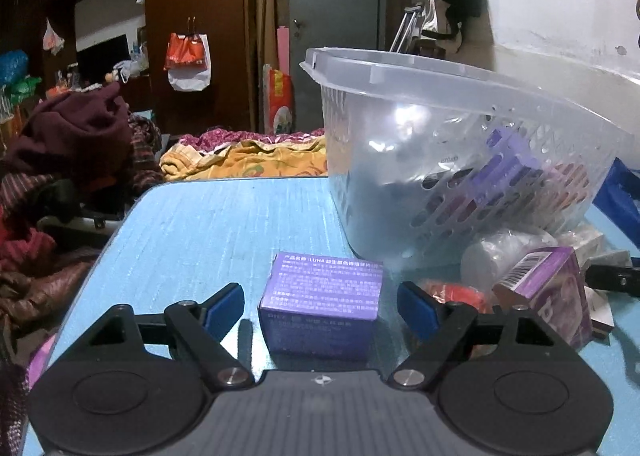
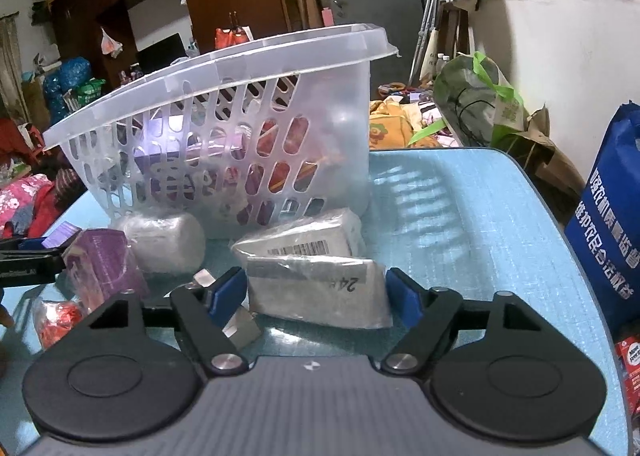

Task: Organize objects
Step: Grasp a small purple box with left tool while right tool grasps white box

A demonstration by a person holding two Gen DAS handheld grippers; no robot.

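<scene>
On the pale blue table [image 1: 208,224], a purple cardboard box [image 1: 320,302] lies at twelve o'clock between the left hand-held gripper's [image 1: 320,310] parted jaws, untouched, its long axis crosswise; the right hand-held gripper [image 2: 316,298], jaws apart, brackets a plastic-wrapped grey packet [image 2: 320,292].

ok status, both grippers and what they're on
Left gripper open, purple box between fingers, untouched. Right gripper open around wrapped packet. Basket behind, nothing blocking.

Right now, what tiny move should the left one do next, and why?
Probably close the left hand-held gripper on the purple box. The box sits between its open fingers with gaps on both sides, and the basket it likely belongs in stands just behind.
</scene>
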